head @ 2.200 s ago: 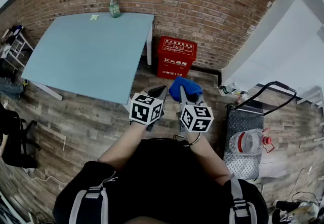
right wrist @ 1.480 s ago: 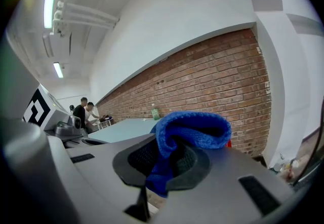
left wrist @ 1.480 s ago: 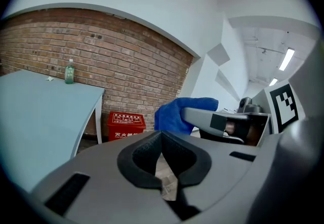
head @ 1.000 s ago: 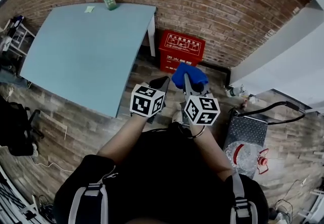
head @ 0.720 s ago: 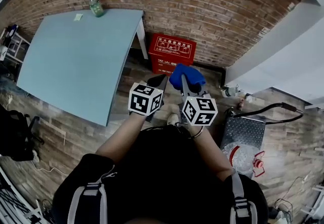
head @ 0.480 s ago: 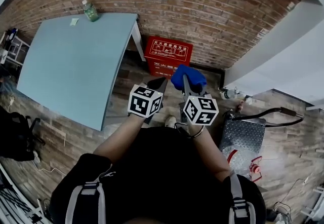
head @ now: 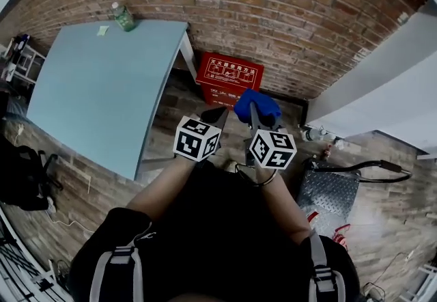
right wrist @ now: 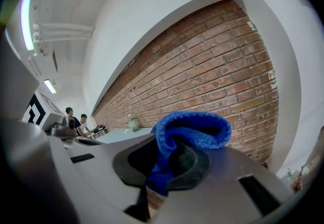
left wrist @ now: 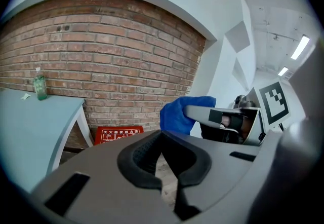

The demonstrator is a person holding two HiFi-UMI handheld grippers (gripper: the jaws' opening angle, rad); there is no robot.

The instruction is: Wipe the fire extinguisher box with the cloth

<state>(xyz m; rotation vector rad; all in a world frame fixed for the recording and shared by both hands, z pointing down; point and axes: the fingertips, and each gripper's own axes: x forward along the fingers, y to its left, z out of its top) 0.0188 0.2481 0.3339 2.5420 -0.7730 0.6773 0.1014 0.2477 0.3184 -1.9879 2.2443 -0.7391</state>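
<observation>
The red fire extinguisher box (head: 230, 80) with white print stands on the floor against the brick wall; it shows again low in the left gripper view as the box (left wrist: 117, 134). My right gripper (head: 253, 113) is shut on a blue cloth (head: 256, 104), held in the air short of the box. In the right gripper view the cloth (right wrist: 188, 133) bulges out between the closed jaws. My left gripper (head: 216, 116) hangs beside it, shut and empty, its jaws meeting in the left gripper view (left wrist: 163, 164).
A light blue table (head: 99, 82) stands left of the box, with a green bottle (head: 123, 17) at its far edge. A metal trolley (head: 332, 188) is at the right on the wooden floor. White walls rise at the right.
The view has shifted as the person moved closer; the red box now lies nearer and just beyond the grippers. Both grippers keep their hold and spacing.
</observation>
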